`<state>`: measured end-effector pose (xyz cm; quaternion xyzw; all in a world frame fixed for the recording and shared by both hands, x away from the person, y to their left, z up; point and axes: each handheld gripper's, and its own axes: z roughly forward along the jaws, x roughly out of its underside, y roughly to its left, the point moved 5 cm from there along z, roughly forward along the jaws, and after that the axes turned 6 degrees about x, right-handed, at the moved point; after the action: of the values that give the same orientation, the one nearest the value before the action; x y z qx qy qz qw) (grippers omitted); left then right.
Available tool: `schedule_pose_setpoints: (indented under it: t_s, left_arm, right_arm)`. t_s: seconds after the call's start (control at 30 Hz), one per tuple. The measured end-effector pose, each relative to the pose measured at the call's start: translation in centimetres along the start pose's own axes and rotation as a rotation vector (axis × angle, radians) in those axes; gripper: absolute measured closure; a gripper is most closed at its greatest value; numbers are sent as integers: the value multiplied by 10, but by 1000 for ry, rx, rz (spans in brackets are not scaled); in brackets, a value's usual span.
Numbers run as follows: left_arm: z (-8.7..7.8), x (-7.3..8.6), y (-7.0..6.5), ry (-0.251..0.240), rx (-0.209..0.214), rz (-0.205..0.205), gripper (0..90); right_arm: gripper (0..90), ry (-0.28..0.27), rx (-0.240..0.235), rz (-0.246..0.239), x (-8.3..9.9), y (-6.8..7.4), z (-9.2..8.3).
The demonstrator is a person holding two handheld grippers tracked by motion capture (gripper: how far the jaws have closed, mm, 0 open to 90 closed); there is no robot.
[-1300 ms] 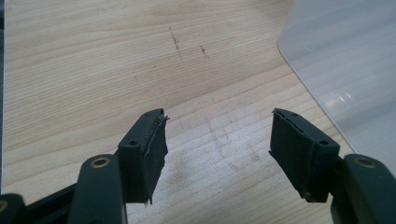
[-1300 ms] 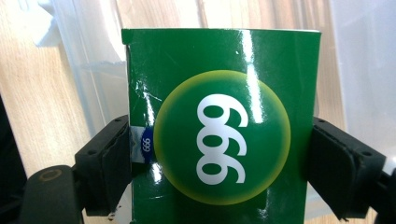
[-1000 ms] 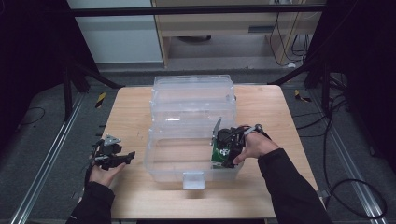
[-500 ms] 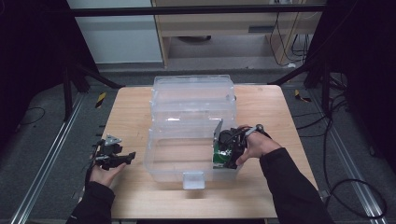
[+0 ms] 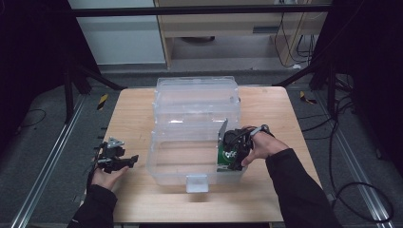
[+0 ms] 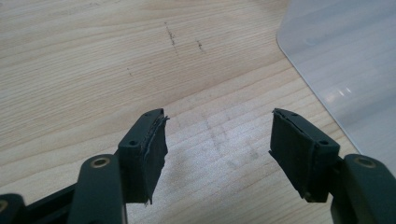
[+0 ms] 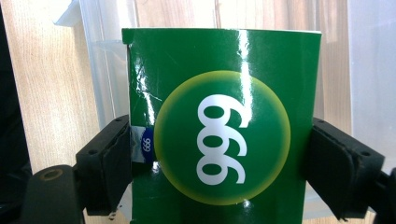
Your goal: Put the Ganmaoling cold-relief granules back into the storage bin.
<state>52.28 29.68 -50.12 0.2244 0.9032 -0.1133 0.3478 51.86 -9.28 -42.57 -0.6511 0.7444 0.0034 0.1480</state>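
Observation:
A green box (image 7: 224, 130) with a yellow-ringed circle and white "999" sits clamped between the pads of my right gripper (image 7: 219, 161). In the high view that right gripper (image 5: 233, 152) holds the green box (image 5: 224, 158) low inside the near right corner of a clear plastic bin (image 5: 166, 156). The bin's clear lid (image 5: 196, 97) stands open behind it. My left gripper (image 5: 126, 160) rests at the table's left side, jaws pointing toward the bin. In the left gripper view its jaws (image 6: 217, 154) stand wide apart over bare wood, holding nothing.
The wooden table (image 5: 133, 114) carries the bin in its middle. A white latch tab (image 5: 196, 183) sticks out from the bin's near wall. A clear bin corner (image 6: 345, 65) lies just ahead of the left gripper. Black frame posts flank the table.
My right gripper has sunk a little lower into the bin with the green box. The left gripper has stayed where it was.

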Motion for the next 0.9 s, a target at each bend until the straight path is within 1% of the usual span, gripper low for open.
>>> schedule_pose_setpoints:
  t_s: [0.13, 0.17, 0.2, 0.23, 0.4, 0.5, 0.57, 0.6, 0.63, 0.67, 0.7, 0.77, 0.83, 0.87, 0.9]
  left_arm:
    - [0, 0, 0, 4, 1, 0, 353]
    - [0, 0, 0, 4, 2, 1, 353]
    - [0, 0, 0, 4, 2, 1, 353]
    - [0, 0, 0, 3, 3, 1, 354]
    - [0, 0, 0, -2, 4, 0, 354]
    - [0, 0, -1, 1, 6, 3, 354]
    - [0, 0, -1, 6, 6, 7, 354]
    - [1, 0, 0, 7, 5, 7, 354]
    - [1, 0, 0, 7, 5, 6, 354]
    - [1, 0, 0, 9, 5, 7, 354]
    - [1, 1, 0, 10, 5, 8, 354]
    - [1, 0, 0, 7, 5, 7, 354]
    - [0, 0, 0, 4, 6, 6, 355]
    - [0, 0, 0, 2, 6, 3, 354]
    - [0, 0, 0, 5, 5, 5, 355]
  right_arm:
    - [172, 5, 1, -4, 0, 0, 0]
    - [173, 13, 3, -29, -1, -1, 1]
    - [173, 13, 3, -29, -1, -1, 1]
    - [173, 25, 0, -21, -2, 0, 2]
    - [174, 11, 3, -40, -1, 0, 6]
    - [174, 11, -3, -20, 0, 0, 4]
    - [173, -4, -12, -27, 1, -2, 2]
    - [173, -4, -19, -2, 1, -2, 1]
    - [173, -6, -18, -16, 1, -3, 0]
    - [173, -1, -16, -10, 1, -2, -2]
    - [173, -2, -15, -18, 0, -3, -3]
    - [173, 8, -13, -14, -2, -2, -6]
    - [173, 7, -12, -25, -2, -3, -8]
    - [173, 9, -10, -18, -2, -2, -8]
    - [173, 10, -5, -27, -2, -2, -9]
